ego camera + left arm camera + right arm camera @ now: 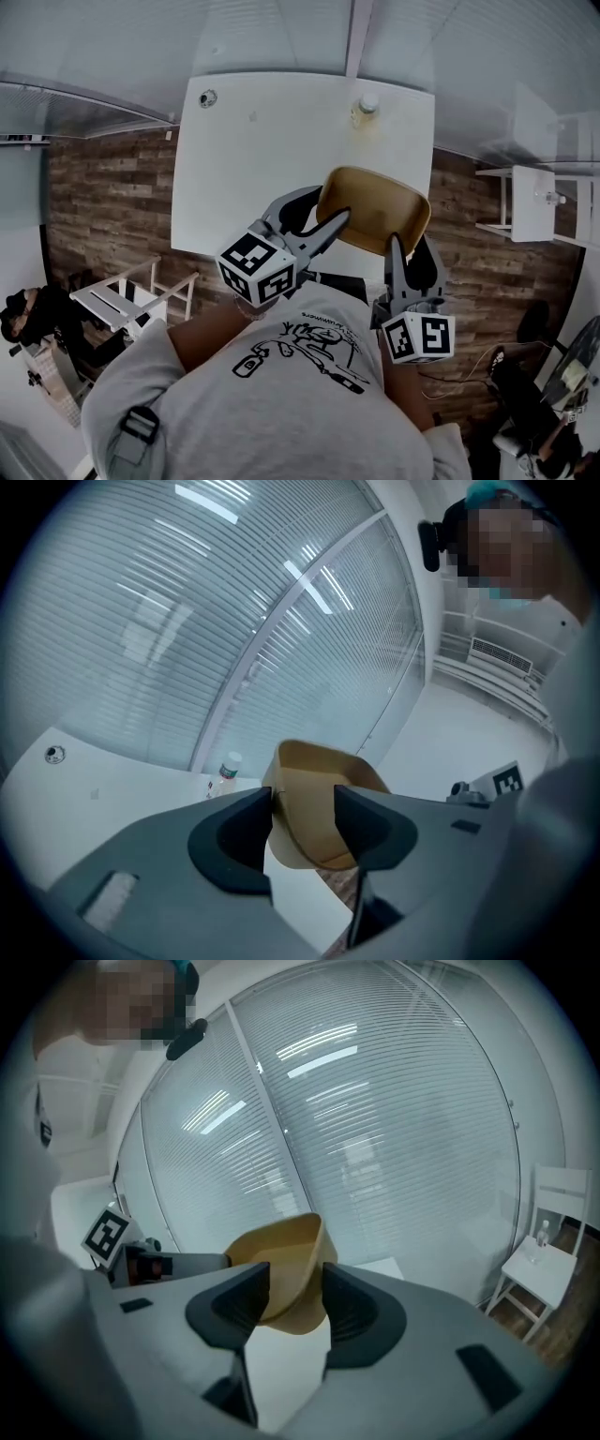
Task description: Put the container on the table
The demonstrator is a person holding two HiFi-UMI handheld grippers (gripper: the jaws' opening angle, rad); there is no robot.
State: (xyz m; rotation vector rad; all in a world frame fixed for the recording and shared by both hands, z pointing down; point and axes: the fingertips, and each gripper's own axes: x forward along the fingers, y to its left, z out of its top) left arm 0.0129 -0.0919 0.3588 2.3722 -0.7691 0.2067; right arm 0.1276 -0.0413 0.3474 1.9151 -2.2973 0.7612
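The left gripper (302, 819) and right gripper (295, 1296) each have their jaws closed on a wall of the tan container (373, 208); it hangs tilted above the near edge of the white worktop (272, 141); a small bottle (366, 107) stands at the far edge.

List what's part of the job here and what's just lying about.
Job: tan container, held by the left gripper and right gripper; white table.
Lying about: bottle at the table's far edge; small round object near its far left corner; side table at right.
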